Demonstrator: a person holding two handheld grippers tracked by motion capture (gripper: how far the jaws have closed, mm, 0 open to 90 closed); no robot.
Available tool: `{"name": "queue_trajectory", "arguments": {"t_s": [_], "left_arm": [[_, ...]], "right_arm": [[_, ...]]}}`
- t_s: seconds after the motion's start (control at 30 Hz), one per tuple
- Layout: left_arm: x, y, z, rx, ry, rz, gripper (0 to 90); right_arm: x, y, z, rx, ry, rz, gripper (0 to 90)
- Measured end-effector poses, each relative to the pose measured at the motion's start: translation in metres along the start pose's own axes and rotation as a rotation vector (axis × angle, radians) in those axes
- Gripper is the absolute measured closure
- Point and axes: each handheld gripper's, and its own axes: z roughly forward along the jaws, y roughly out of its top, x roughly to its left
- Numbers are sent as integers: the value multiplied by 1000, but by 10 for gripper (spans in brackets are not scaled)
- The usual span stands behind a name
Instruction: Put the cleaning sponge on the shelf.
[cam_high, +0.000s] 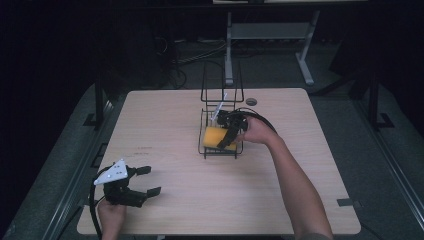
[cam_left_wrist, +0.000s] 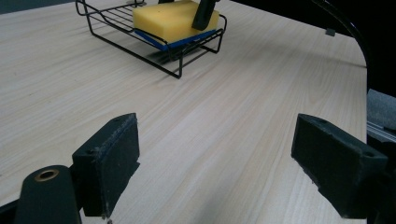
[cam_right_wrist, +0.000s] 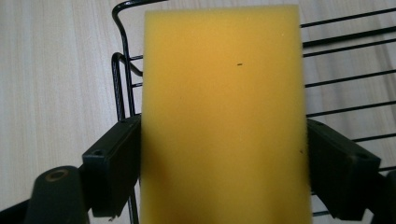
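Right tongs (cam_right_wrist: 224, 172) astride sponge (cam_right_wrist: 224, 107) edges

Count: one sponge (cam_high: 215, 137), one wire rack (cam_high: 221, 107), two tools, left (cam_high: 145, 180) and right (cam_high: 231, 134), one counter (cam_high: 170, 130).

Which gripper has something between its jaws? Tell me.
The right gripper, closed on the yellow sponge in the wire rack. The left gripper is open over bare table.

The table (cam_high: 165, 130) looks like pale wood laminate, smooth with a soft sheen. The rack (cam_left_wrist: 112, 21) is thin black wire, slightly glossy. The sponge (cam_right_wrist: 224, 116) is yellow foam – matt, finely porous – with a blue backing layer. The gripper pads (cam_left_wrist: 112, 158) look like black rubbery foam – matt, rough-edged
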Motion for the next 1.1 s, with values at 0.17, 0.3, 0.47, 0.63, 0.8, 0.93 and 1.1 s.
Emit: {"name": "queue_trajectory", "arguments": {"t_s": [0.17,0.3,0.47,0.63,0.8,0.93,1.1], "left_arm": [[0,0,0,3,0,1,146],[0,0,0,4,0,2,146],[-1,1,0,4,-1,6,146],[0,1,0,1,1,3,146],[0,1,-1,0,3,1,146],[0,1,-1,-4,3,-2,146],[0,1,-1,-7,2,-2,146]], "right_arm": [[2,-1,-6,-8,-11,-1,165],[3,0,-10,-21,-20,-2,165],[6,1,-12,-36,-30,-9,165],[7,3,-14,-74,-33,0,160],[9,5,-14,-95,-52,-9,153],[11,4,-13,-112,-51,-14,153],[13,1,-14,-113,-61,-16,152]]}}
